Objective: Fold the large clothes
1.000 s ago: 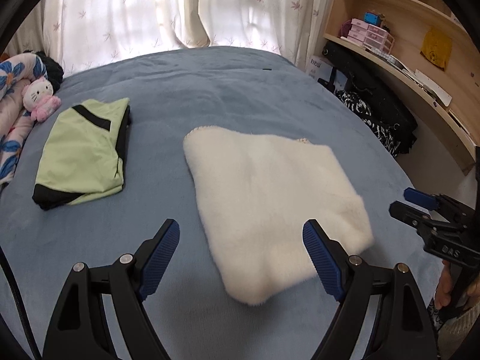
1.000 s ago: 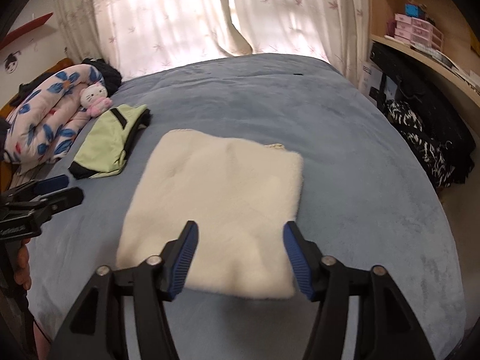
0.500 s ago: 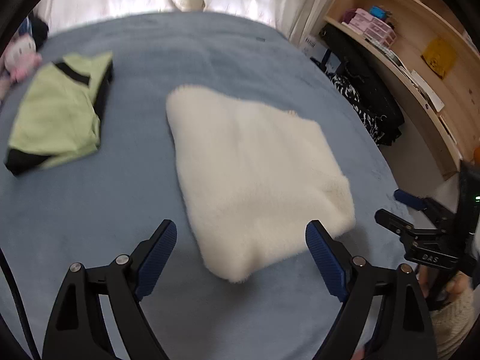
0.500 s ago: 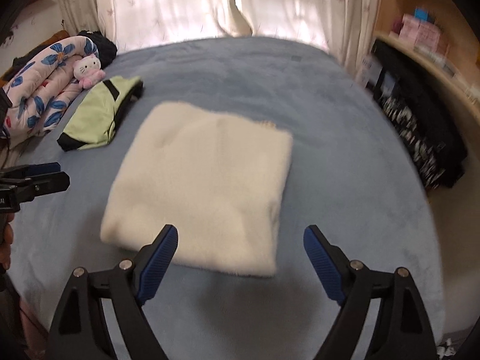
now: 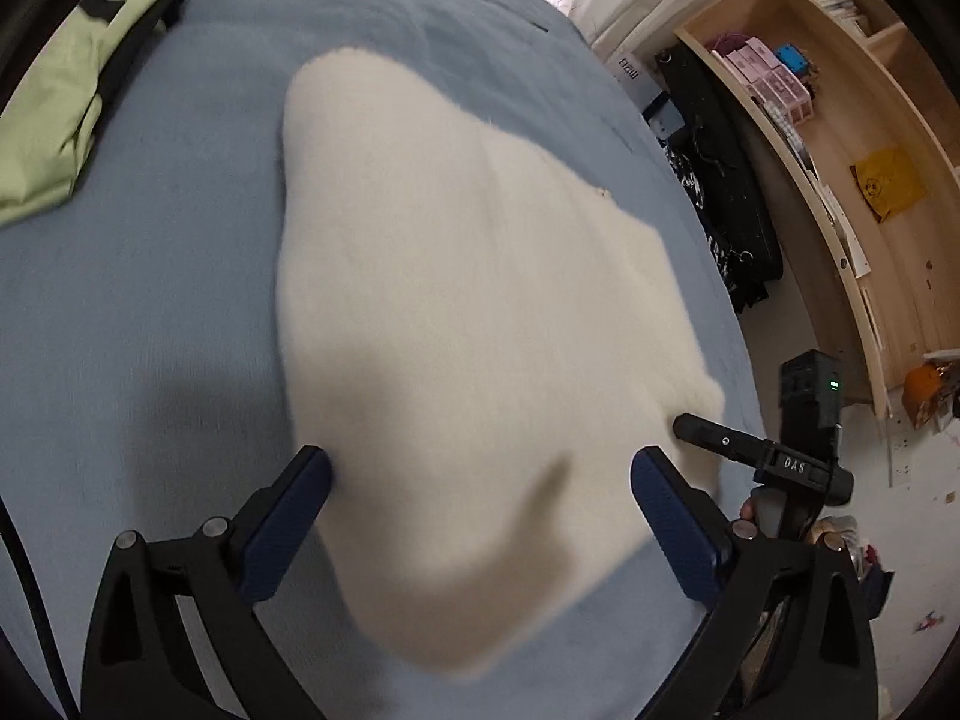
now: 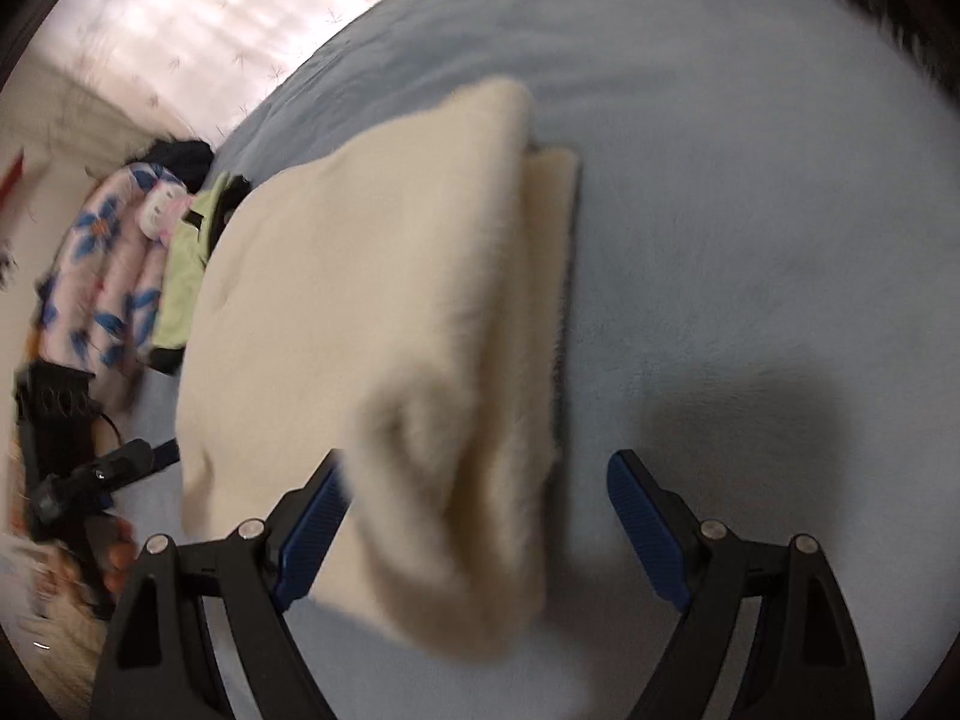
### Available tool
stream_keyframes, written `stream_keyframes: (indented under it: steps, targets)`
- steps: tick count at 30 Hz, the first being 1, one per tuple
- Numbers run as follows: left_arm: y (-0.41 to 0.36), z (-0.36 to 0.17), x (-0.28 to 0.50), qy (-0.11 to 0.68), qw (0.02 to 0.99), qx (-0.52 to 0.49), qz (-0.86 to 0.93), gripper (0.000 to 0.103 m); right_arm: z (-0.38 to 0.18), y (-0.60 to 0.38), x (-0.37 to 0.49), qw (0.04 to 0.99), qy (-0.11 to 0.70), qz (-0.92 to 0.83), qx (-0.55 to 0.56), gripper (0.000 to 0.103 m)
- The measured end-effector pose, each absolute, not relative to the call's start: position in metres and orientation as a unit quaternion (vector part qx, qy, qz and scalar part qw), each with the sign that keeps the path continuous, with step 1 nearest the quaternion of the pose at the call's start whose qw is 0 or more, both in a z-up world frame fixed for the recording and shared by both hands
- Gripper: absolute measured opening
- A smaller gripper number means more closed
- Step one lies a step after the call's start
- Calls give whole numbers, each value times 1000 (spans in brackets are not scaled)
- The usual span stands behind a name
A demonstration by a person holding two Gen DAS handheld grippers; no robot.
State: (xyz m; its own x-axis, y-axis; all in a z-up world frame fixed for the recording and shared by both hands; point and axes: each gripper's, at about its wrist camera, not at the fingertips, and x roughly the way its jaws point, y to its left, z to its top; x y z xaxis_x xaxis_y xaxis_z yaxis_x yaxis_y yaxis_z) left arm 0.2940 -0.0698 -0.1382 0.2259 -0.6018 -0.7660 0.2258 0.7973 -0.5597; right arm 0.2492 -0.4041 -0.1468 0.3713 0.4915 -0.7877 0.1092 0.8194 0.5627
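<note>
Here, a plush blue bed (image 5: 150,276) carries a fluffy cream fleece (image 5: 468,312), folded into a thick rectangle at centre. A smooth green garment (image 5: 54,120) lies at 10 o'clock. Left tongs (image 5: 480,516) and right tongs (image 6: 474,516) gape wide, straddling its near corners, gripping nothing.
</note>
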Motion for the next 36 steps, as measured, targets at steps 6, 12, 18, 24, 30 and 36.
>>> stream_keyframes:
  steps: [6, 12, 18, 24, 30, 36]
  targets:
    - [-64, -171, 315, 585, 740, -202, -264, 99, -170, -411, 271, 757, 518, 205, 342, 86]
    - [-72, -206, 326, 600, 701, -249, -295, 102, -179, -396, 297, 752, 514, 246, 332, 88]
    - [-85, -219, 336, 598, 691, -256, -315, 102, -180, -389, 314, 752, 510, 267, 321, 87]
    - [-93, -217, 341, 591, 702, -254, -304, 101, -174, -390, 305, 778, 490, 249, 306, 78]
    - [-91, -188, 330, 553, 751, -207, -296, 77, -147, -381, 299, 793, 480, 243, 285, 63]
    - [-67, -155, 313, 536, 766, -191, -300, 72, -112, -347, 276, 806, 469, 228, 280, 60]
